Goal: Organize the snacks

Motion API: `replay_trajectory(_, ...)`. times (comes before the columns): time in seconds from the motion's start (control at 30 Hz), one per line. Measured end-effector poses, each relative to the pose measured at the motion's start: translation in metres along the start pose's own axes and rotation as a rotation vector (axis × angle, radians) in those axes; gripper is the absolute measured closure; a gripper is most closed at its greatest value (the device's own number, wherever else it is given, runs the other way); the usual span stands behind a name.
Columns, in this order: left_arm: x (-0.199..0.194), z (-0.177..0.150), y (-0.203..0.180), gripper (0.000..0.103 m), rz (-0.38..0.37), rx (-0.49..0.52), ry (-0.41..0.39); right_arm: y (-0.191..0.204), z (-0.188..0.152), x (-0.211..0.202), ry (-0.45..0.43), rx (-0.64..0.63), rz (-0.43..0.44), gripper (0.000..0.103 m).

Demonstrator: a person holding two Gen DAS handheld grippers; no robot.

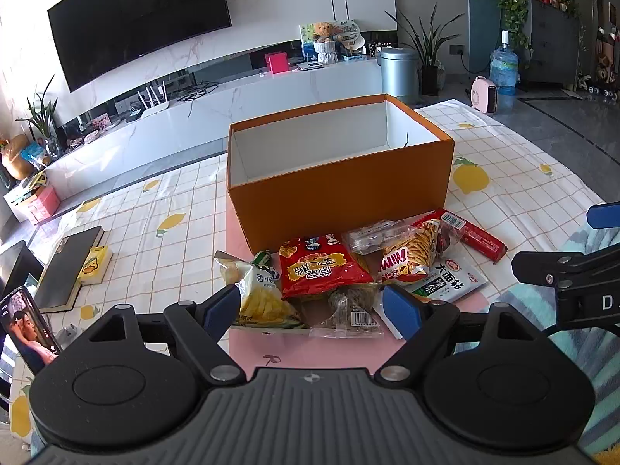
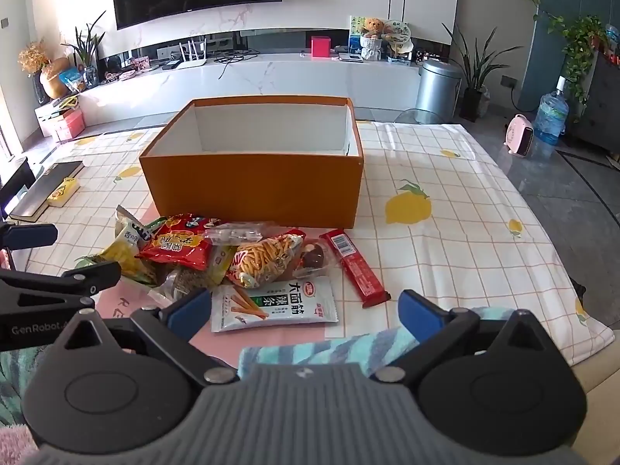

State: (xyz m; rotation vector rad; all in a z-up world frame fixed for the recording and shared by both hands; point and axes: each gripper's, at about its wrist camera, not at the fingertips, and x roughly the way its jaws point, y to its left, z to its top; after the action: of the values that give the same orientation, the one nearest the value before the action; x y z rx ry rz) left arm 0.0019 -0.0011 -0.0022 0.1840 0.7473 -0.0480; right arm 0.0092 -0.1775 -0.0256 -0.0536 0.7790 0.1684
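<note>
At far left a dark book (image 2: pixel 46 190) lies on the lemon-print tablecloth (image 2: pixel 465 240), with the left gripper (image 1: pixel 310 306) beside it, fingers spread wide and holding nothing, just short of the snack pile. The pile sits directly in front of the orange box (image 2: pixel 252 182), whose white interior shows no contents: yellow chip bag (image 2: pixel 120 252), red snack bag (image 2: pixel 178 248), stick-snack bag (image 2: pixel 267 259), white-and-green packet (image 2: pixel 275 302), red bar (image 2: pixel 354 267). The right gripper (image 2: pixel 306 314) hovers released over the white-and-green packet, gripping nothing.
</note>
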Motion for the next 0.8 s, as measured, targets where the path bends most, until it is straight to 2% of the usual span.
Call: replay_trajectory(0.8,-0.0005,0.0015,-0.0033,0.006,-0.001,0.004,0.006,0.0000,-0.0012,0.0026,0.002,-0.006,-0.005,0.004)
